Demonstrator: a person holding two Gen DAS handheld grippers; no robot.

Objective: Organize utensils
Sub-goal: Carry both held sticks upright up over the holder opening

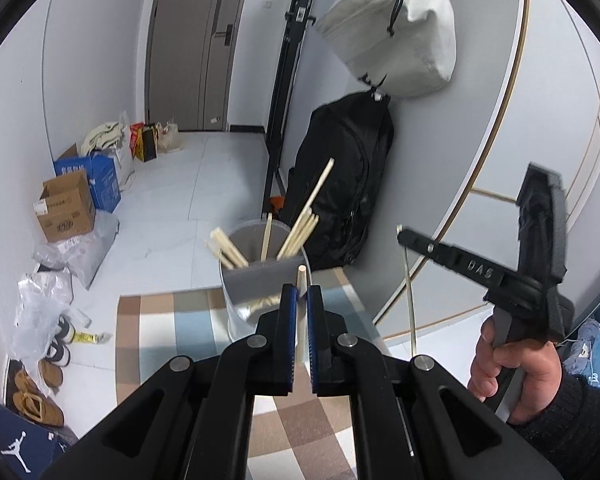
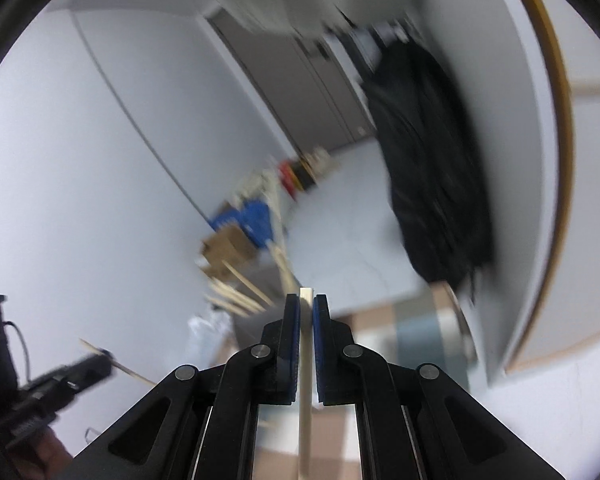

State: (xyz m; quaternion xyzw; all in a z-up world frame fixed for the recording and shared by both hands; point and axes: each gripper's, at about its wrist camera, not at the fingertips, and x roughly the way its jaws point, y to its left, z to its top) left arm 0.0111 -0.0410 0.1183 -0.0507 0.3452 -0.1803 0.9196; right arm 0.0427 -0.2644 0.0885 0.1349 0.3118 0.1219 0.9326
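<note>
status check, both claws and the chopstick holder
Left claw shut on a chopstick, just short of the grey holder. Right claw shut on another chopstick, off to the side. Nothing blocking the holder.

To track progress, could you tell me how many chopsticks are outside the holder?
2: one chopstick in the left gripper, another chopstick in the right gripper; more may be hidden.

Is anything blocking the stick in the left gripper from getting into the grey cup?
Nothing visible stands between them. The left gripper holds its chopstick just in front of the grey cup. Other chopsticks already lean inside, but the front section looks open.
</note>
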